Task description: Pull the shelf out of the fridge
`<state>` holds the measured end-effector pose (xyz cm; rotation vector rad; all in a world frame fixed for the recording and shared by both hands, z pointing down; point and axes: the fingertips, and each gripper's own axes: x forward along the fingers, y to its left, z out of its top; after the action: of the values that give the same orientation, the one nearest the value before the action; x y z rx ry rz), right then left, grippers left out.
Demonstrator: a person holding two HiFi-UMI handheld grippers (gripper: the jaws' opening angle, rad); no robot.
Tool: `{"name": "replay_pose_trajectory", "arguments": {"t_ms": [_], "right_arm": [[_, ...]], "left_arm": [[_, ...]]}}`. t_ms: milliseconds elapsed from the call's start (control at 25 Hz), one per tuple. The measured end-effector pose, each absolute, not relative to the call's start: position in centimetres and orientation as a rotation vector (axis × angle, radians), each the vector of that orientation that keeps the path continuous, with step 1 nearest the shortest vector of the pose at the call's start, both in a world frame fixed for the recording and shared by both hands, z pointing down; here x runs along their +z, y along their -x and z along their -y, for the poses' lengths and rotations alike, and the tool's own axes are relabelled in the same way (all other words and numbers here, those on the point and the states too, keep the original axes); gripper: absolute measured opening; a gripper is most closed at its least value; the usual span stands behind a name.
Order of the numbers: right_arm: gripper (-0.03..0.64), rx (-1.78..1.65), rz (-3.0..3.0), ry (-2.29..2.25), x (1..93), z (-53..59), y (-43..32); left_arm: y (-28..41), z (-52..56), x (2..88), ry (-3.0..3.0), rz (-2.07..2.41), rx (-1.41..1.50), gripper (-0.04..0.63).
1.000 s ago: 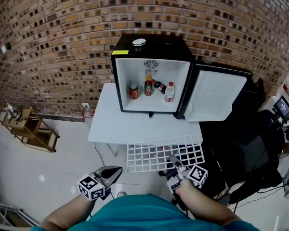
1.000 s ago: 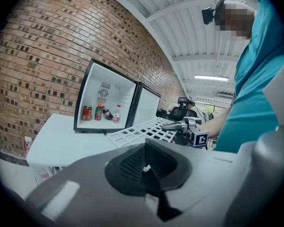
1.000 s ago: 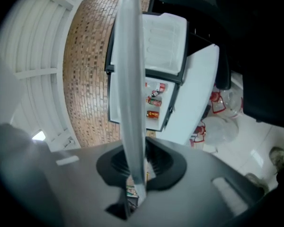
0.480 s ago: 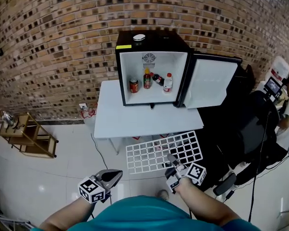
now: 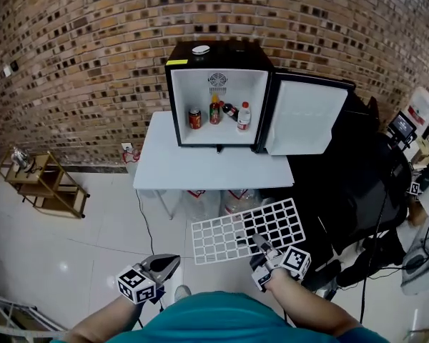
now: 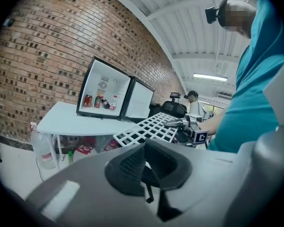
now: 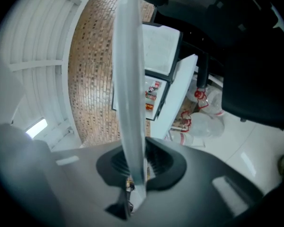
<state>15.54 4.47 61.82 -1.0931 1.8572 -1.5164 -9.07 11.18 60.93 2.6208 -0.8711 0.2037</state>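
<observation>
no brand or label is reading clearly: a yellow sticker (image 5: 176,62) is showing on the fridge (image 5: 261,77) top corner, and the print on the red can (image 5: 195,118) and bottles (image 5: 244,116) inside is too small to make out. the shelf (image 5: 232,236), a white wire grid, is hanging fully out of the fridge, over the floor in front of the white surface (image 5: 200,174). the right tool (image 5: 261,243) is clamping its near edge. the left tool (image 5: 166,264) is sitting closed and empty, off to the shelf's left. the fridge door (image 5: 306,116) is standing open beside a black chair (image 5: 343,191), and plastic bottles (image 5: 239,200) are lying under the surface.
</observation>
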Motion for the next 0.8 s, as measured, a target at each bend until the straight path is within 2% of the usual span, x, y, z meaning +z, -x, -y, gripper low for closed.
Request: {"name": "replay_pose_trajectory", "arguments": {"t_ms": [320,800], "right_arm": [[0.026,-1.59,-1.918,1.097,64.5,-8.5,-21.4],[0.026,-1.615,-1.935,1.221,67.8,-11.1,-20.3]], "left_arm": [[2.1,-16.7,62.5,-2.56,0.9,0.241,-0.002],[4.9,-17.0,65.1,-2.559,0.812,0.338,-0.003]]}}
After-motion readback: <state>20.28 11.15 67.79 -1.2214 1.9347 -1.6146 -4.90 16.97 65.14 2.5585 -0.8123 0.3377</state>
